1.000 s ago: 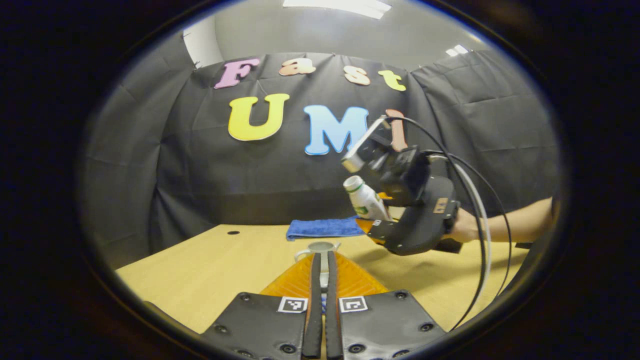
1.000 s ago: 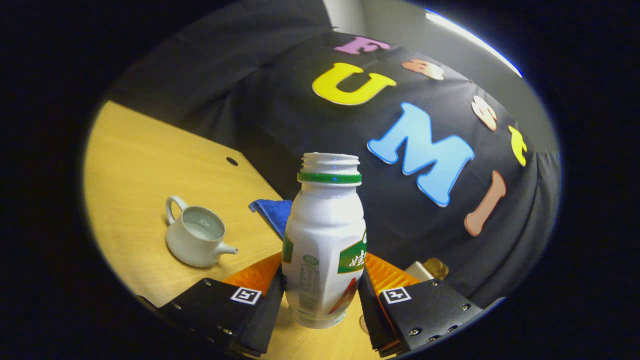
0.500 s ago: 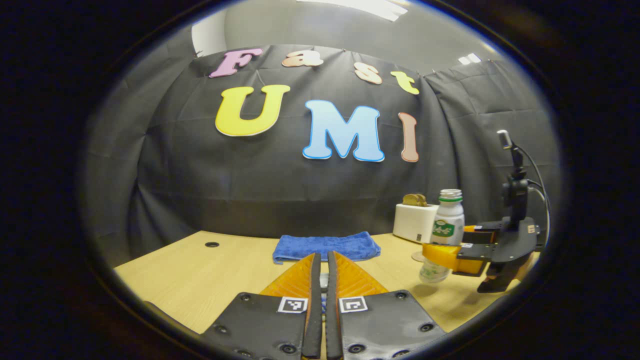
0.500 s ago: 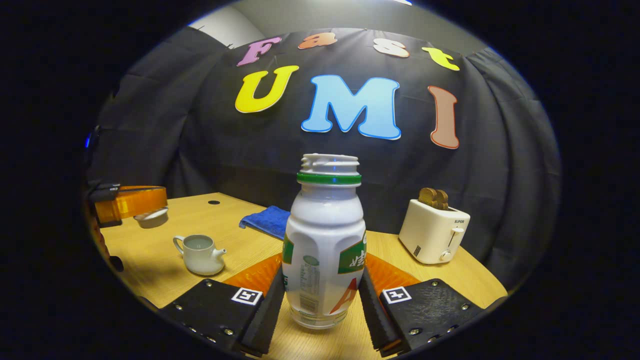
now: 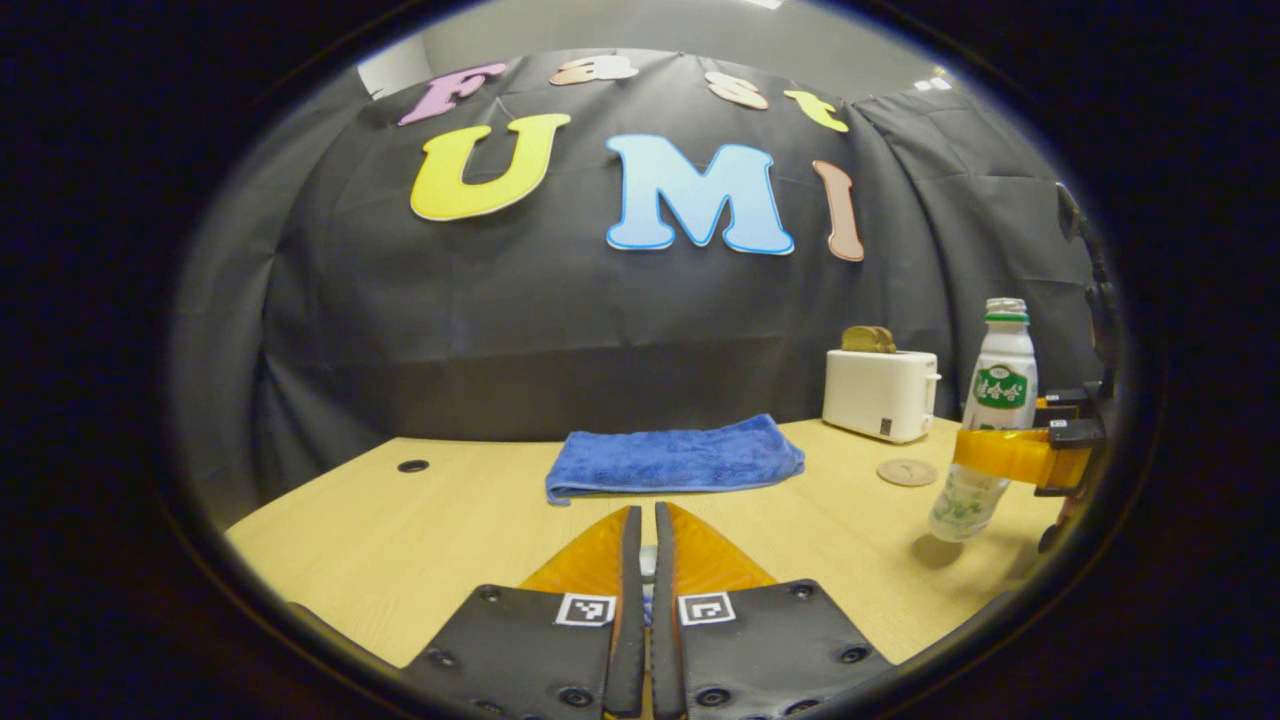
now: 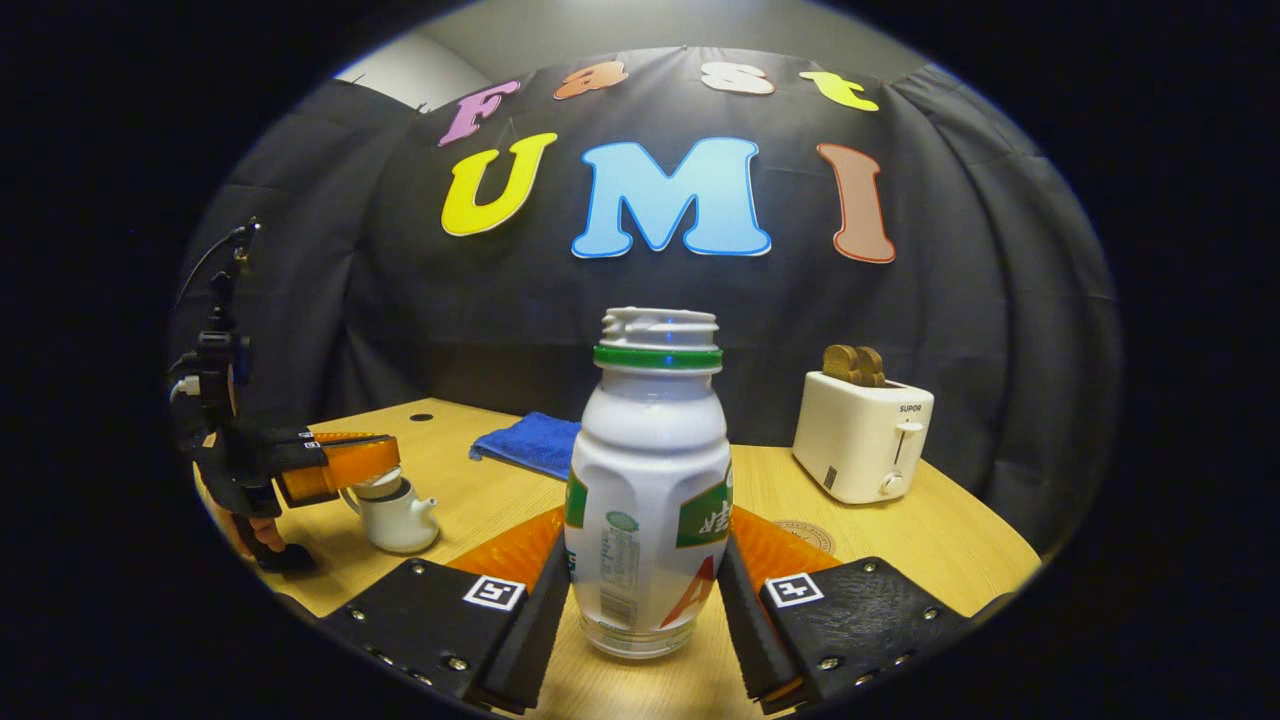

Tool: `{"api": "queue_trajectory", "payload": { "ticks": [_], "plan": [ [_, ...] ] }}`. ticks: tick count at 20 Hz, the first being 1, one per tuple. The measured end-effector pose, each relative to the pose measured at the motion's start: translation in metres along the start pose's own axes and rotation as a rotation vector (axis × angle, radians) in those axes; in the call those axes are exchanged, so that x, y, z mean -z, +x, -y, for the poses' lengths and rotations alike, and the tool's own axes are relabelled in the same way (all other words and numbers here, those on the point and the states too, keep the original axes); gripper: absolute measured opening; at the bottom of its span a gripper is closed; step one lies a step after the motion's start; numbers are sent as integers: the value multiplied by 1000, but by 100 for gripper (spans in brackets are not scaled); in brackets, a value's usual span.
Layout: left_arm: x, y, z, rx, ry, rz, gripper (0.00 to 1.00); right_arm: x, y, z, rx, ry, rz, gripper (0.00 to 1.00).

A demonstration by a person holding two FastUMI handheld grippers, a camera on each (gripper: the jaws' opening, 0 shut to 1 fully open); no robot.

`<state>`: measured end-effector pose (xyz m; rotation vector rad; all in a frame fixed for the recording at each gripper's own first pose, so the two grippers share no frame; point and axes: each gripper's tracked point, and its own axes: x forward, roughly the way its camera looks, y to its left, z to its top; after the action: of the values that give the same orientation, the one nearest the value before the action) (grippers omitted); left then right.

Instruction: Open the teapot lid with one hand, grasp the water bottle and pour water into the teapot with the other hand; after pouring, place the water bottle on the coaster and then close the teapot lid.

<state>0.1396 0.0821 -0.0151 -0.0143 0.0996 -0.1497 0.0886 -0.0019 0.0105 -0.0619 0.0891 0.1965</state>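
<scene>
My right gripper (image 6: 645, 548) is shut on the white water bottle (image 6: 650, 470), which stands upright with its green-ringed neck uncapped. In the left gripper view the bottle (image 5: 987, 400) hangs just above the table, right of the round coaster (image 5: 907, 471), with the right gripper (image 5: 1003, 455) around its waist. The coaster (image 6: 806, 535) peeks out behind the bottle. My left gripper (image 5: 643, 520) is shut on the teapot lid (image 5: 648, 562), a pale sliver between its fingers. Far left, the left gripper (image 6: 378, 462) holds the lid (image 6: 378, 487) at the mouth of the white teapot (image 6: 398, 520).
A folded blue towel (image 5: 675, 458) lies at the back of the wooden table (image 5: 420, 530). A white toaster (image 6: 862, 435) with bread in it stands at the back right, behind the coaster. A small hole (image 5: 412, 466) sits near the table's far left edge.
The right gripper has swung the bottle from tilted to upright and carried it right, down near the coaster. The left gripper has lowered the lid onto the teapot's mouth.
</scene>
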Motion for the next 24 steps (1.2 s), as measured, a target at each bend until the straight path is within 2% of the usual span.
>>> {"api": "queue_trajectory", "payload": {
  "ticks": [1, 2, 3, 9, 10, 11, 19, 21, 24],
  "plan": [
    [-2, 0, -1, -1, 4, 4, 14, 0, -1, 1, 1, 0, 0, 72],
    [-3, 0, 0, -2, 9, 6, 9, 0, -2, 2, 9, -6, 4, 72],
    [-3, 0, 3, 4, 6, 7, 13, -2, -2, 5, 18, -8, 6, 72],
    [1, 7, 5, 2, 30, 0, 13, -4, -1, 5, 17, -5, -8, 72],
    [3, 6, 3, -4, 28, -3, 9, -4, -1, 5, 16, -4, -9, 72],
    [5, 5, 1, -12, 28, -9, 13, -5, -1, 5, 16, -6, -9, 72],
    [10, 8, 2, -7, 19, -20, 15, -5, 0, 6, 28, -11, -17, 72],
    [-4, 0, 2, -11, 13, 14, 29, -5, 0, 6, 33, -19, -17, 72],
    [-29, -20, -4, -46, 31, 80, 33, -8, -1, 9, 53, -28, -3, 72]
  ]
}}
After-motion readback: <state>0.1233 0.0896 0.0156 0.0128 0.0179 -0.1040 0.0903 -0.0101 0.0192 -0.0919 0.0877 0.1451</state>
